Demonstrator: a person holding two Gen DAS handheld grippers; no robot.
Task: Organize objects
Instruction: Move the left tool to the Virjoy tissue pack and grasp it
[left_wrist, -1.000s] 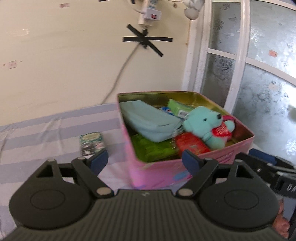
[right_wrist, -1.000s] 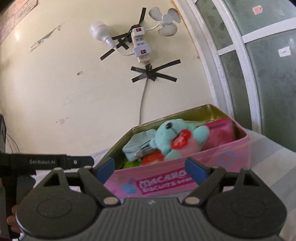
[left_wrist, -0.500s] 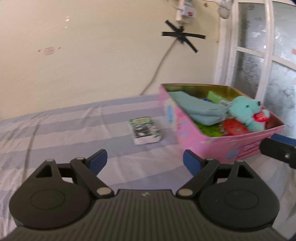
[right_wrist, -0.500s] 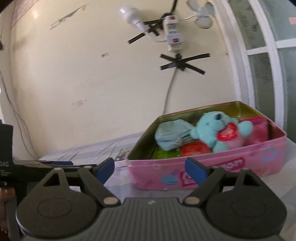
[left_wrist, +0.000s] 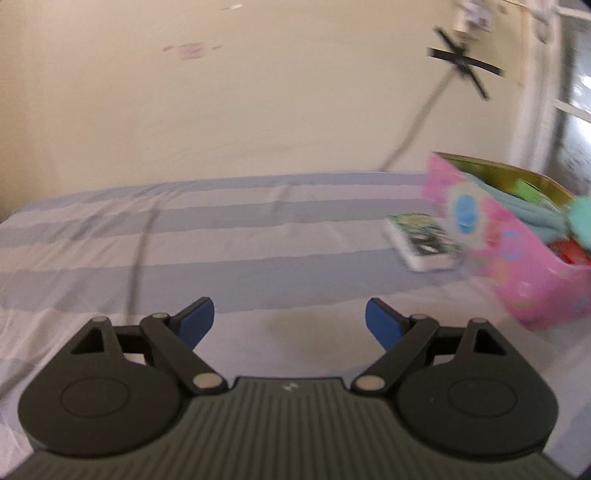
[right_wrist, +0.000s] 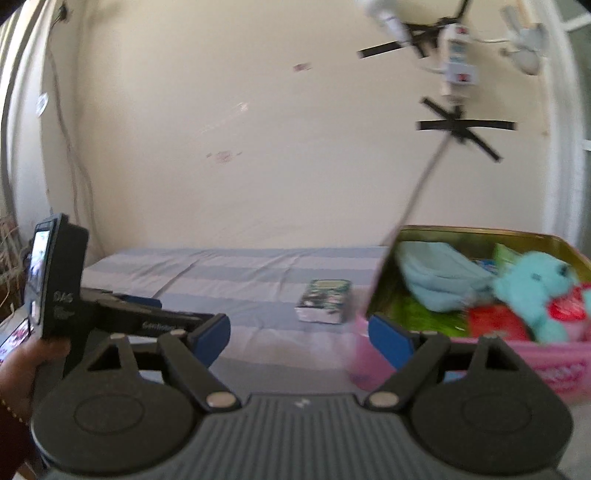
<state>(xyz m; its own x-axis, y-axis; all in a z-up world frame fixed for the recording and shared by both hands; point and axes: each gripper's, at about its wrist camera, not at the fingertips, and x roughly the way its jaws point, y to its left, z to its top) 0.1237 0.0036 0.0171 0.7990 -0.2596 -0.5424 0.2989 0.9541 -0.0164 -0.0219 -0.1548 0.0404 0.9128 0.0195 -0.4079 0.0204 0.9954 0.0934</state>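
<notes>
A pink biscuit tin (right_wrist: 554, 365) sits on the striped bed sheet (right_wrist: 229, 273) at the right. It holds a teal plush bear (right_wrist: 532, 288), a light blue pouch (right_wrist: 439, 280), a red packet (right_wrist: 495, 325) and green items. A small green-printed box (right_wrist: 325, 301) lies on the sheet just left of the tin. My right gripper (right_wrist: 299, 332) hangs in front of box and tin; its jaws are closing with nothing between them. My left gripper (left_wrist: 290, 315) is open and empty over bare sheet, with the box (left_wrist: 421, 240) and tin (left_wrist: 517, 258) off to its right.
A hand (right_wrist: 22, 369) holds the left gripper (right_wrist: 177, 310) at the left of the right wrist view. A cream wall backs the bed, with a taped power strip (right_wrist: 458, 62) and its cable dropping behind the tin. A dark cord (left_wrist: 140, 251) crosses the sheet.
Both views have swung left away from the tin, which now sits at the right edge. The small box has come into the right wrist view. More bare sheet shows ahead.
</notes>
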